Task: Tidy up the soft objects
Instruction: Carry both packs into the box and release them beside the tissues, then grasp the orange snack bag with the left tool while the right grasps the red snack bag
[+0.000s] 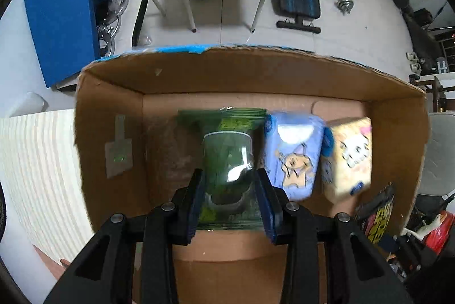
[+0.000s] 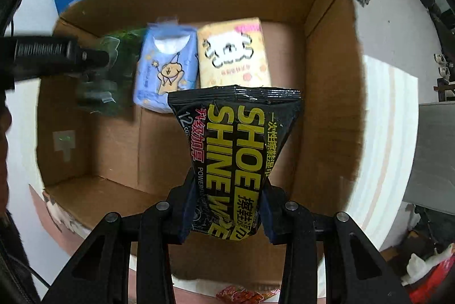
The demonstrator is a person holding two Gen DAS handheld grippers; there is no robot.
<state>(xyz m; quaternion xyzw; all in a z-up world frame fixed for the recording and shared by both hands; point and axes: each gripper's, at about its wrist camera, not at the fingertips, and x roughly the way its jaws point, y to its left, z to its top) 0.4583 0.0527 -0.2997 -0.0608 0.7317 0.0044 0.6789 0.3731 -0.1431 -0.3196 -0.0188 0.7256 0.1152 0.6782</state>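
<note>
On the pale striped table [image 1: 37, 162] sits the big open brown cardboard box [image 1: 113, 110], walls high enough to keep soft packs from sliding off, and both claws are working inside it. Along the far wall stand two tissue packs side by side and touching: the light blue pack with a cartoon bear [image 2: 166, 68] and the cream-yellow pack with a white cartoon dog [image 2: 233, 54], lined up as the start of a row.

Left claw [image 1: 229, 190] is clamped on the dark green glossy plastic pouch [image 1: 227, 153], pinching its near half so the far end reaches toward the back wall, just beside the blue pack. That looks like the next slot in the row. I can't tell whether the pouch touches the floor of the box yet.

Right claw [image 2: 227, 199] is squeezed onto the black "SHOE SHINE" wipes packet [image 2: 239, 139], gripped at its near end, hanging over the box in front of the cream pack, seemingly waiting its turn.
</note>
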